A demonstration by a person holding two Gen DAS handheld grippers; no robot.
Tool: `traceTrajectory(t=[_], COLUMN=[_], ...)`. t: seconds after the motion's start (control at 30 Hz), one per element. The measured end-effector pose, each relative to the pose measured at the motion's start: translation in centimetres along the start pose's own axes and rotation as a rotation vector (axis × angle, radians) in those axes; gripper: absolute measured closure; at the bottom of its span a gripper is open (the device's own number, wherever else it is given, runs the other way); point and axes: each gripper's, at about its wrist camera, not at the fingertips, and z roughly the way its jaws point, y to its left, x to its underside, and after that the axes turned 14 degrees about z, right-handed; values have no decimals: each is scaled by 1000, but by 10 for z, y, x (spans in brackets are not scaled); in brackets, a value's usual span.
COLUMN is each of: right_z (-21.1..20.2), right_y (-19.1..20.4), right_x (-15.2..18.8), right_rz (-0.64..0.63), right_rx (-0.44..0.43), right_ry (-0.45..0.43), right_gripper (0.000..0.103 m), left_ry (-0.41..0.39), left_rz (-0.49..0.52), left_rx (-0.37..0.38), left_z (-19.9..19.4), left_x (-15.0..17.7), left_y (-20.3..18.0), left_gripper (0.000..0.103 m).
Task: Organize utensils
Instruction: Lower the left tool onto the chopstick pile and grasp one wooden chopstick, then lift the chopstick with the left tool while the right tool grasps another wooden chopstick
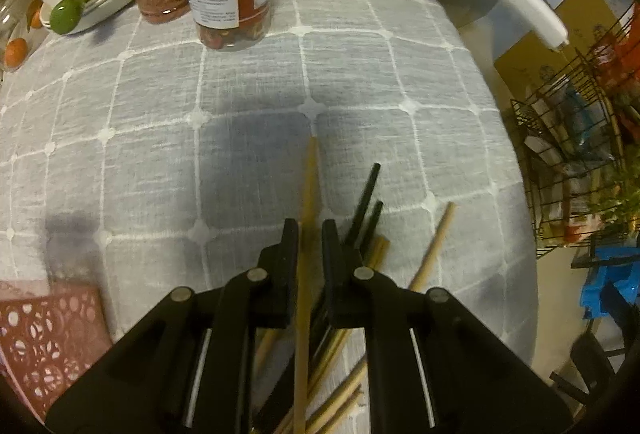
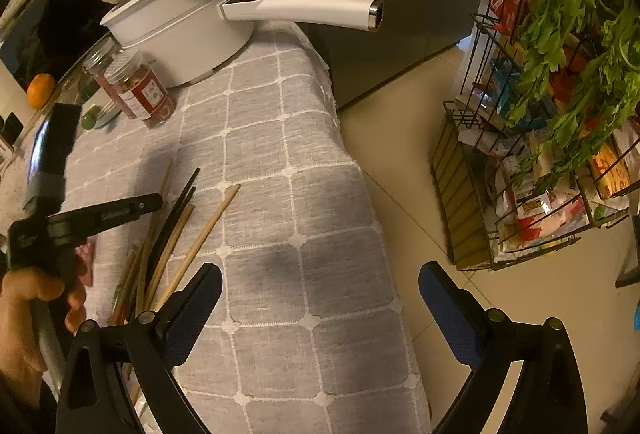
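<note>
On gray tablecloth [image 1: 240, 106], left tongs [image 1: 310, 234] pinch 1 bamboo chopstick [image 1: 310, 178].

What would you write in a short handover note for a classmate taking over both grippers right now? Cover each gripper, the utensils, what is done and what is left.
Left gripper: nearly shut around one bamboo chopstick; firm contact cannot be confirmed.
Right gripper: open, holding nothing, above the table edge.
Utensils: loose pile of bamboo and black chopsticks on the grey checked tablecloth; the red perforated basket sits left of the pile.
Done: nothing visibly sorted yet.
Left: probably move the chopsticks into the basket, one grasp at a time.
</note>
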Motion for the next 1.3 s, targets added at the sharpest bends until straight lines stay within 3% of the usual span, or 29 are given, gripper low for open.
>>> traceTrajectory(t=[0.17,0.37,0.63,0.97,1.13,1.3], right_z=[-1,3,21,61,75,88], right_y=[5,6,18,44,64,86], right_x=[0,0,1,6,8,14], right_rz=[-14,-7,36,118,137,89], right_rx=[-4,-2,-56,-120,-146,-90], right_ry=[-2,8,63,182,197,179], right_gripper=[3,3,4,22,28,40], left_ry=[20,-23,-187,-371,-463,-508], left_rz=[20,81,159,149,128,76], left_rx=[-27,-38,-22,-2,-64,-68], left_z=[6,-14,-98,-179,-206,-213], left_x=[-3,2,44,105,135,156], left_y=[-3,-10,-8,7,21,39], left_gripper=[96,96,96,96,96,96])
